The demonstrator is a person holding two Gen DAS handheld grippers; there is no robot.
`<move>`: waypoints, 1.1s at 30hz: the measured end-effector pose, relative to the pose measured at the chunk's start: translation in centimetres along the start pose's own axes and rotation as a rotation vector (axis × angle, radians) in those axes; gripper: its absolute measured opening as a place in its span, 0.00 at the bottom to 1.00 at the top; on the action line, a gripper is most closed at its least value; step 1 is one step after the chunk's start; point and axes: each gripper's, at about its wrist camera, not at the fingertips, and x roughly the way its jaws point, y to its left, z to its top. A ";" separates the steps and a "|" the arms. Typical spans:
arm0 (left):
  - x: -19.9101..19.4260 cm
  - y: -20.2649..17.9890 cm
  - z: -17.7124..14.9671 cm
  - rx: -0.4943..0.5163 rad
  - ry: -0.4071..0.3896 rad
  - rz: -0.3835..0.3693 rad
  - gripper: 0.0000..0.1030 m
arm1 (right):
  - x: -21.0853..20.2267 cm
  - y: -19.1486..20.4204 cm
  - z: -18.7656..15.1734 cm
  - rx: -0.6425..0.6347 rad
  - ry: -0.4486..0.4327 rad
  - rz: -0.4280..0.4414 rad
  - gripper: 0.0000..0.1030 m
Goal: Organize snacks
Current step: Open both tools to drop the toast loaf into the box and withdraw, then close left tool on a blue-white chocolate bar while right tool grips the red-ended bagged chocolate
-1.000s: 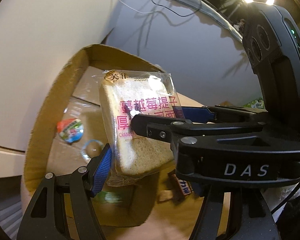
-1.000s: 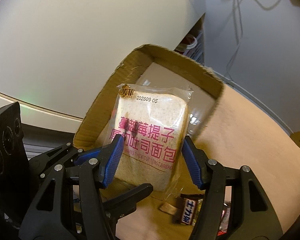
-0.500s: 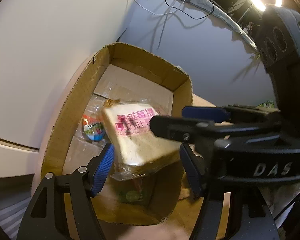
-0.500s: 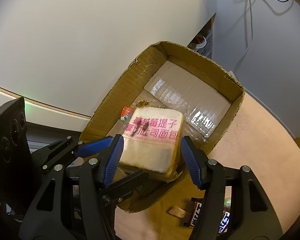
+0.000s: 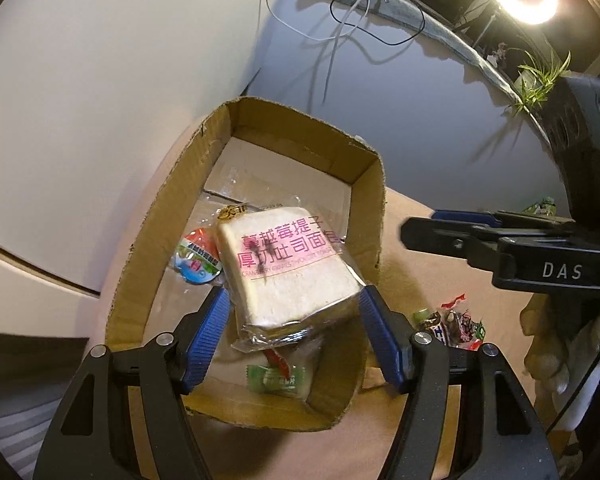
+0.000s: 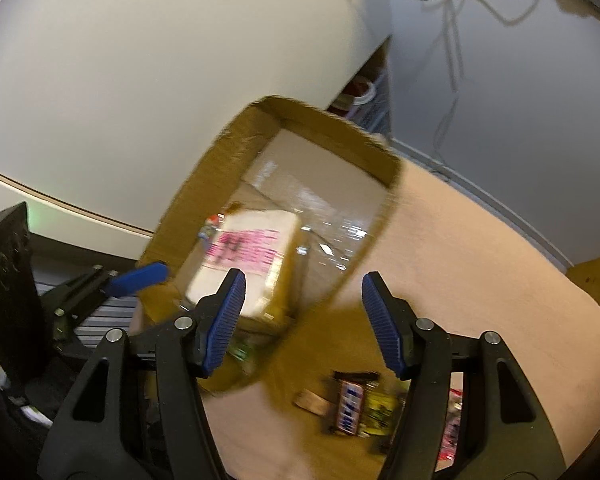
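Observation:
A clear packet of sliced bread with pink lettering (image 5: 288, 264) lies tilted inside the open cardboard box (image 5: 372, 216), resting on other snacks. My left gripper (image 5: 292, 336) hovers open over the box's near end, its blue pads (image 5: 204, 340) on either side of the packet's near edge without pressing it. My right gripper (image 6: 300, 320) is open and empty above the near right wall of the box and the table beside it. It shows at the right of the left wrist view (image 5: 424, 226). The right wrist view is blurred; the bread (image 6: 256, 252) shows in the box there.
In the box also lie a round red and blue packet (image 5: 198, 262) and a green packet (image 5: 280, 378). Loose snacks (image 5: 456, 326), among them a chocolate bar (image 6: 350, 404), lie on the tan table right of the box. A white cabinet stands behind; cables hang on the wall.
The bread packet was up between the grippers and has dropped into the box. My right gripper has drawn away to the right of the box. The left gripper has hardly moved.

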 end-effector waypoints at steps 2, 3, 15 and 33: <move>-0.3 -0.4 -0.2 0.008 -0.005 -0.004 0.64 | -0.7 -1.2 -0.8 0.012 -0.007 -0.020 0.62; -0.4 -0.7 -0.3 0.013 -0.008 -0.006 0.64 | -1.1 -1.9 -1.2 0.019 -0.010 -0.028 0.62; 0.0 -5.3 -2.8 0.088 0.026 -0.061 0.64 | -3.7 -8.2 -8.0 0.083 -0.006 -0.137 0.62; 5.0 -11.3 -7.2 0.160 0.182 -0.099 0.37 | -2.2 -11.8 -13.6 0.153 0.036 -0.154 0.62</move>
